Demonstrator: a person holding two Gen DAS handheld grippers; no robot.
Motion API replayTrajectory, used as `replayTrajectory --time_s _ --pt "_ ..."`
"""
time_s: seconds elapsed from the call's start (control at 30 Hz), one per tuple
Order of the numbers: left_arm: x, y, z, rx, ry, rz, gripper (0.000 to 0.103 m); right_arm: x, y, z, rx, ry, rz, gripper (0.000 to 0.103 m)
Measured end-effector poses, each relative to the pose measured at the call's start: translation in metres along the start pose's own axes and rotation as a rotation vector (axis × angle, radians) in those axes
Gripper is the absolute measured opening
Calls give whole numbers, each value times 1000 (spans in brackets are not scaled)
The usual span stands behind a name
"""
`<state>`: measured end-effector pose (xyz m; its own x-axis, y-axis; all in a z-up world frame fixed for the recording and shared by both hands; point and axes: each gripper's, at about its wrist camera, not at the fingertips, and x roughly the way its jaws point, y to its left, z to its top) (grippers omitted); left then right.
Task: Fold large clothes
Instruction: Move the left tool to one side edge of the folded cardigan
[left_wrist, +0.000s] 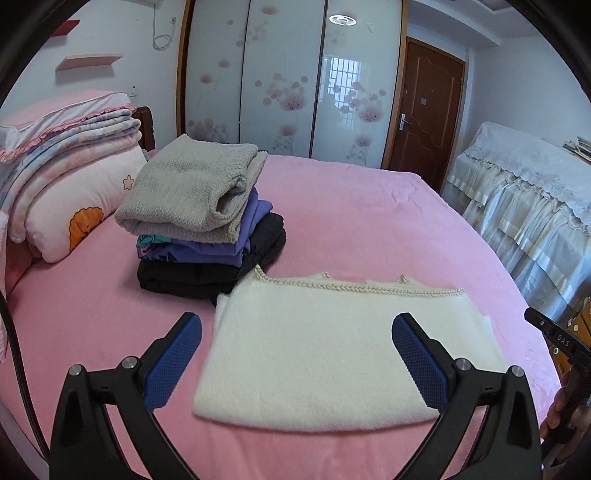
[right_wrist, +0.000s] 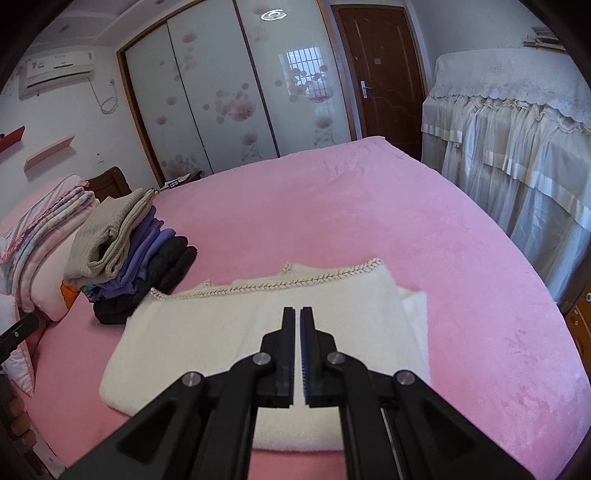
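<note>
A cream fluffy garment (left_wrist: 325, 354) with a braided trim lies folded flat on the pink bed (left_wrist: 369, 221). My left gripper (left_wrist: 297, 325) is open and empty, held just above the garment's near part, its blue pads (left_wrist: 173, 362) spread to either side. The garment also shows in the right wrist view (right_wrist: 229, 332). My right gripper (right_wrist: 297, 314) is shut and empty, held above the middle of the garment. Its edge shows at the right in the left wrist view (left_wrist: 554, 332).
A stack of folded clothes (left_wrist: 199, 221), grey on purple on black, stands just beyond the garment's left corner. Folded bedding and a pillow (left_wrist: 66, 177) lie at the far left. A lace-covered cabinet (right_wrist: 517, 147) stands right of the bed. Wardrobe doors (left_wrist: 288, 74) are behind.
</note>
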<state>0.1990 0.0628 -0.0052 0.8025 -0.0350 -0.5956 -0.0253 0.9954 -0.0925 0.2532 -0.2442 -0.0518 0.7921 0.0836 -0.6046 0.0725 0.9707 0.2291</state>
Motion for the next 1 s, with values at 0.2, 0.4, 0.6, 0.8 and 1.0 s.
replayTrajectory --time_s 0.2,0.4,0.6,0.8,1.0 --pt "-6 -2 -28 -55 12 4 102 -19 18 -19 -16 -48 17 2" --pt "14 -2 -53 -64 58 43 102 -21 33 -35 -65 -102 8 2" --pt "34 8 -78 -149 104 16 102 -8 41 -59 -77 -90 42 2" --pt "65 20 -112 -241 171 -6 102 24 52 -88 -104 -6 52 2" --pt "99 29 -149 -311 281 -19 101 45 62 -110 -143 39 53 3"
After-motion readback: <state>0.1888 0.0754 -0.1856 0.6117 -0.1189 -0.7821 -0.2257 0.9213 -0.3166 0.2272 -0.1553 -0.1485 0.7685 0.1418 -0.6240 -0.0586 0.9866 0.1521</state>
